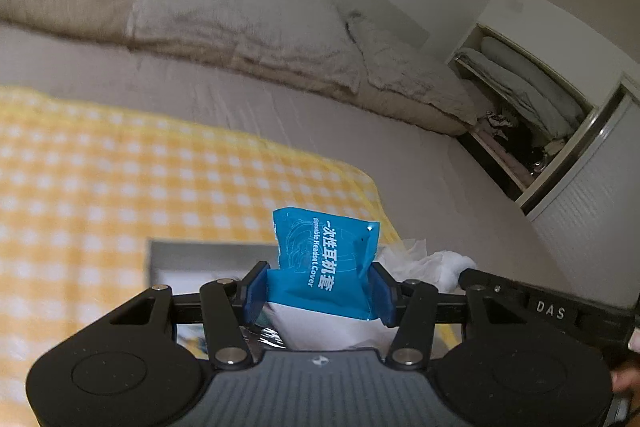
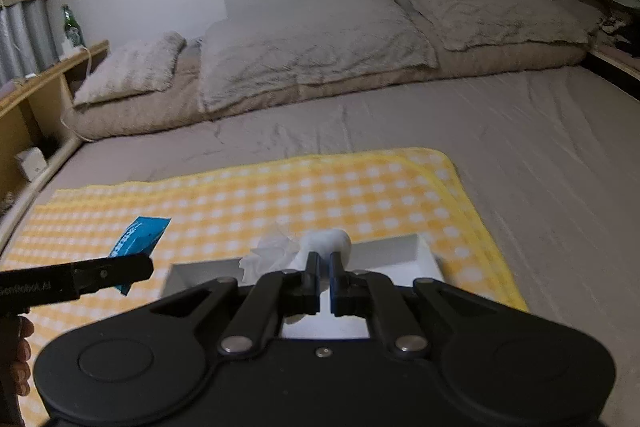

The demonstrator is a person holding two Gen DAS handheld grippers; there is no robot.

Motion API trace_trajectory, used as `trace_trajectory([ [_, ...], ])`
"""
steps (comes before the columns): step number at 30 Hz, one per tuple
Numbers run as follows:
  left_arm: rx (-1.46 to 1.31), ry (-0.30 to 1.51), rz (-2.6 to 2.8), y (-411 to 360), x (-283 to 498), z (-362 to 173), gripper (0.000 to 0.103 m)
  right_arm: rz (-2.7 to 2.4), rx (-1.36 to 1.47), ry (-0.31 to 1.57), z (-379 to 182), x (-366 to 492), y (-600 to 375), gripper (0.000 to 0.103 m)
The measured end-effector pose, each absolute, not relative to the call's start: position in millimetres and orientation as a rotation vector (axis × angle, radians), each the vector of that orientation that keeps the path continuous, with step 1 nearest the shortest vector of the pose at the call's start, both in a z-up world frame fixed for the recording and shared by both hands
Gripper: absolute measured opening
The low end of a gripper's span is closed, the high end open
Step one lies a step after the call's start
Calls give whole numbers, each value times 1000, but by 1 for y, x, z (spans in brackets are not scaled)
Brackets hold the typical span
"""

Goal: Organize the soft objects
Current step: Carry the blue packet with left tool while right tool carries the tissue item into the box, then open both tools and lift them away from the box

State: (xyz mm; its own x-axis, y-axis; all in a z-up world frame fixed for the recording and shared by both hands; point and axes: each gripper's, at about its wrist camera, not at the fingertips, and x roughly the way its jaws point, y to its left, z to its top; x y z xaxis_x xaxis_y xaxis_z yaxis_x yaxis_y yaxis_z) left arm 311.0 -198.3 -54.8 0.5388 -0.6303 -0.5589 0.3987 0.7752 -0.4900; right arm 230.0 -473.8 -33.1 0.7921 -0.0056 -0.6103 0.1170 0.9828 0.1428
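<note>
Between left gripper [image 1: 318,291] fingers: blue packet [image 1: 326,259] clamped | right gripper [image 2: 324,269] pinches white cloth [image 2: 326,241] | grey box [image 2: 400,253] just beneath, seemingly unfilled | both unplaced

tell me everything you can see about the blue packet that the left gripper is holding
The blue packet is a flat, glossy plastic sachet, bright blue with white print that includes "Disposable Headset Cover" and a faint line drawing. It is still sealed as far as can be seen, slightly creased, with a small notch near one top corner. The left gripper pinches it across its lower part between blue pads, so it stands up in the air above the yellow checked blanket. From the right wrist camera it shows edge-on and tilted.
</note>
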Motion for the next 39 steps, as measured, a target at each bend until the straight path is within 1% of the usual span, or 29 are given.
trace_trajectory([
  [8, -356, 851, -642, -250, 325, -105, 54, -117, 201, 695, -52, 231, -504, 4],
  [14, -406, 872, -627, -262, 342, -134, 54, -140, 216, 710, -63, 242, -514, 4],
  [18, -390, 868, -617, -267, 348, -142, 55, -137, 256, 719, -71, 253, -518, 4],
  [19, -384, 868, -616, -269, 349, -144, 57, -135, 264, 723, -74, 256, -518, 4],
  [20, -378, 869, -612, -269, 350, -146, 61, -135, 266, 726, -76, 259, -518, 4],
  [21, -375, 876, -609, -269, 351, -148, 73, -134, 265, 732, -79, 262, -517, 4],
  [22, -374, 885, -610, -270, 352, -149, 81, -132, 264, 737, -82, 265, -516, 5],
  [23, -373, 892, -613, -270, 353, -151, 82, -129, 266, 740, -85, 268, -515, 6],
  [25, -356, 903, -615, -269, 353, -153, 83, -119, 278, 741, -90, 270, -515, 20],
  [26, -334, 908, -616, -270, 353, -153, 84, -116, 276, 744, -92, 271, -514, 23],
  [29, -281, 910, -621, -273, 352, -152, 89, -141, 253, 758, -95, 273, -513, 26],
  [31, -239, 899, -636, -274, 349, -149, 98, -153, 264, 766, -96, 272, -516, 30],
  [33, -189, 886, -640, -277, 346, -146, 101, -159, 270, 771, -97, 271, -518, 31],
  [37, -129, 872, -640, -280, 342, -139, 103, -166, 273, 782, -96, 268, -520, 32],
  [39, -122, 876, -637, -280, 342, -136, 103, -166, 277, 782, -95, 265, -521, 34],
])
